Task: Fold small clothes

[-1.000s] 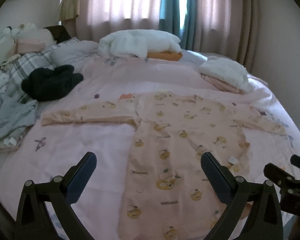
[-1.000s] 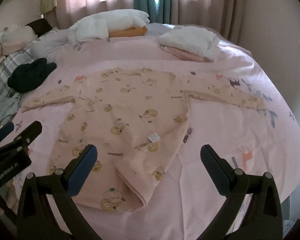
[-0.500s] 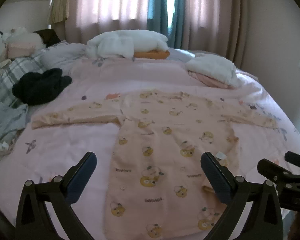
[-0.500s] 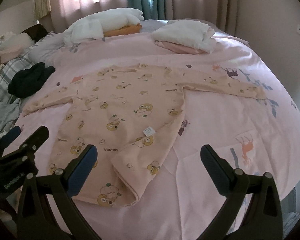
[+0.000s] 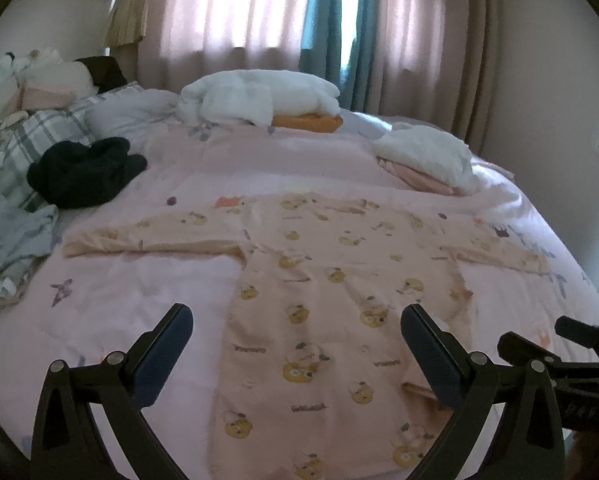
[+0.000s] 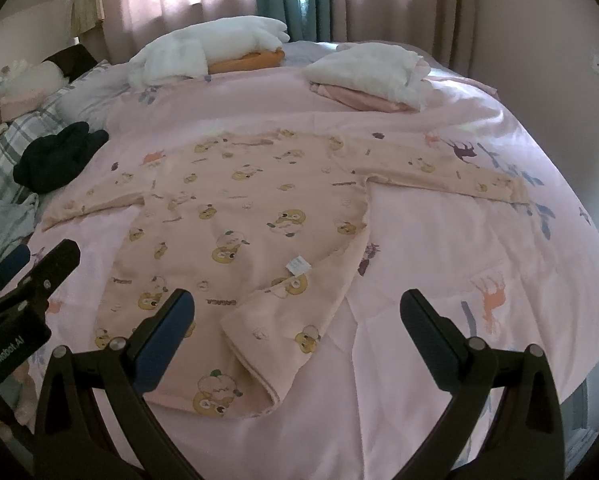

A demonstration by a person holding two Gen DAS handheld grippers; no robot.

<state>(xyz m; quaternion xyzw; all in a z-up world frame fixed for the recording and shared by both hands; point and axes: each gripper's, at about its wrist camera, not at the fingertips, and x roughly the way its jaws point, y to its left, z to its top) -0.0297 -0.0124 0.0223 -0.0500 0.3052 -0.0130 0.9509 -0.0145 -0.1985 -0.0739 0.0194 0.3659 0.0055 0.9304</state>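
Right wrist view is showing both grippers pulling back from the bear-print top (image 6: 235, 216), now lying spread near the bed's (image 6: 439, 280) foot edge. Left gripper (image 5: 297, 354) and right gripper (image 6: 297, 330) are hovering with jaws wide apart, gripping nothing, so folding is likely beginning.

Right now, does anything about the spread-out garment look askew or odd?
Yes. The peach shirt lies flat with both sleeves out, but its lower right corner is flipped over onto the body, with a white tag showing just above the flap. Both claws, left and right, are open and empty.
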